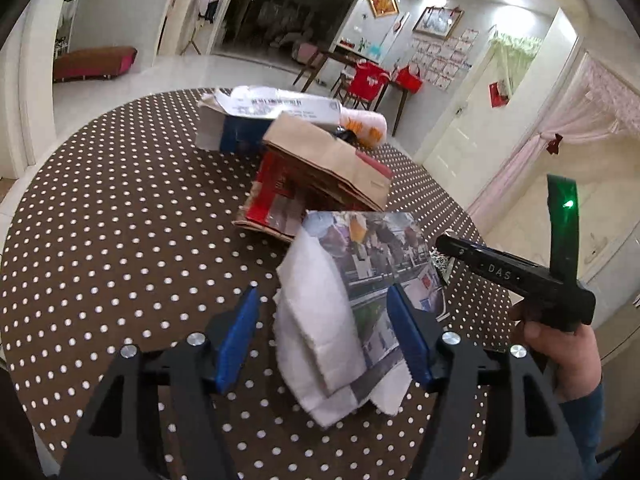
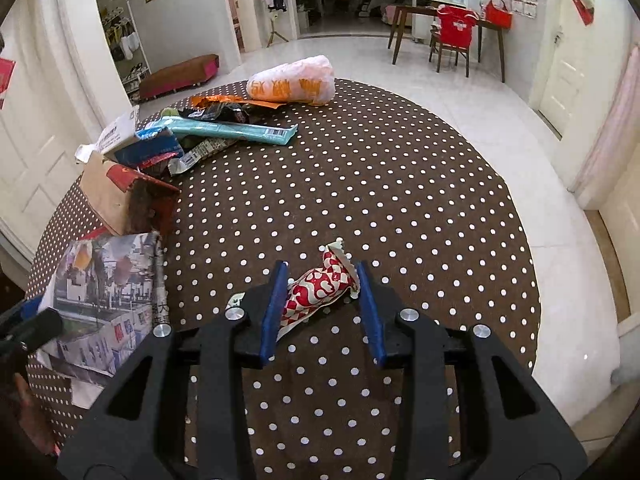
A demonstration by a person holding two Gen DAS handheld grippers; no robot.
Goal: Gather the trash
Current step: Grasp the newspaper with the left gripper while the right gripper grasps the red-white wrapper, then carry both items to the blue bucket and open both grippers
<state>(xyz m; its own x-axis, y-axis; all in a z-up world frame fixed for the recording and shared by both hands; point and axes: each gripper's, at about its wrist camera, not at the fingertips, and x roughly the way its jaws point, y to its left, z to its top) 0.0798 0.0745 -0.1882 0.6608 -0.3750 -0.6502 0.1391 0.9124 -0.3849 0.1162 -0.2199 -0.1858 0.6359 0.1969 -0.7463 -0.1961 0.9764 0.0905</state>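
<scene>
two views: left hand-held gripper (image 1: pixel 324 322) wide around tissue (image 1: pixel 316 344); right hand-held gripper (image 2: pixel 323 300) pinching red-white wrapper (image 2: pixel 318 294).

Home: dining table (image 2: pixel 400 184), framed pictures (image 1: pixel 382 3)

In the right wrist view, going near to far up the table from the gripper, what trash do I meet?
Right gripper around the red-and-white wrapper → teal wrapper → white bag with orange print at the far edge of the polka-dot table.
</scene>
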